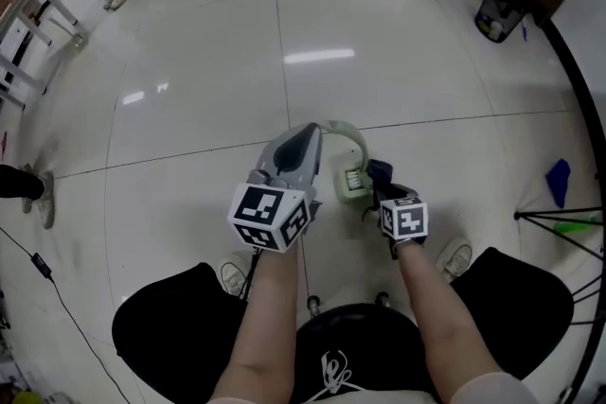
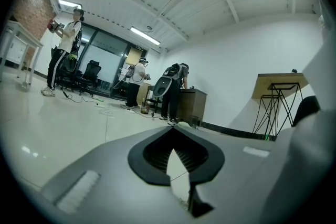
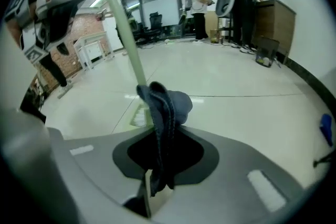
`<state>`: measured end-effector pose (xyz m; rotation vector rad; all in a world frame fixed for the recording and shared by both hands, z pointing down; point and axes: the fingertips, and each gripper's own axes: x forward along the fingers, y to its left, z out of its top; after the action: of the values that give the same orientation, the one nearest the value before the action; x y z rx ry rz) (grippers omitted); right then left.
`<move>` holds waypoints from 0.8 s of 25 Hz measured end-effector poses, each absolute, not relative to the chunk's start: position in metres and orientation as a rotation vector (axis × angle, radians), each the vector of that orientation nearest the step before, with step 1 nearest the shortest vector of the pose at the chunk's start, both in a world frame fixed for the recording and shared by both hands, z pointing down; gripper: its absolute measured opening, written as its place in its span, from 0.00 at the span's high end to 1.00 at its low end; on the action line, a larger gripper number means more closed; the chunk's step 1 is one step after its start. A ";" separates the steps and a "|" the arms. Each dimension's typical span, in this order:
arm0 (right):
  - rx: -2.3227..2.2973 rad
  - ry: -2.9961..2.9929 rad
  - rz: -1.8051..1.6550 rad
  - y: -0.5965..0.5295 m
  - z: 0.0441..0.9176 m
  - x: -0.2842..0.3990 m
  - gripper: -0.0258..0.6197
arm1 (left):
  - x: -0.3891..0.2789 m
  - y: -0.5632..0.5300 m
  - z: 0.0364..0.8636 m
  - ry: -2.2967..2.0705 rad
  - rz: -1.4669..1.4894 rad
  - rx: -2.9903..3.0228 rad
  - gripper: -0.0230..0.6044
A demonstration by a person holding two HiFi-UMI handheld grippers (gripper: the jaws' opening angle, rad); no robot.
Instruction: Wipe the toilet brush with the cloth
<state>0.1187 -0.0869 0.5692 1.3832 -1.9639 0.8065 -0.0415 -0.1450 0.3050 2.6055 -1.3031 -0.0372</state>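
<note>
Pale green plastic toilet brush (image 1: pixel 352 184) sits between the two grippers over the glossy white tiled floor (image 1: pixel 189 61). Its long handle arches up to the left gripper (image 1: pixel 305 133), which appears clamped on the handle's top end. The brush looks light and rigid, though slick plastic could twist in a grip, so that end hold suits it. The right gripper (image 1: pixel 383 186) is pinched on a soft, folded dark blue cloth (image 3: pixel 164 105) that touches the handle low down. Both bare forearms reach forward and down, close together.
</note>
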 end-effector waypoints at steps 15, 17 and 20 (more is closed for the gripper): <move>1.399 -2.712 0.201 -0.079 0.274 -0.008 0.85 | -0.069 -0.138 0.263 -1.362 -0.239 2.599 0.95; 1.379 -2.659 0.324 -0.080 0.298 -0.016 0.85 | -0.076 -0.138 0.256 -1.383 -0.257 2.599 0.95; 1.323 -2.603 0.489 -0.085 0.326 -0.019 0.85 | -0.081 -0.137 0.251 -1.396 -0.255 2.604 0.95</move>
<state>-0.0195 -0.0846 0.3263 1.3233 -2.6030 0.4889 -0.0811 -0.1367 0.2512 2.6044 -1.3956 -0.2546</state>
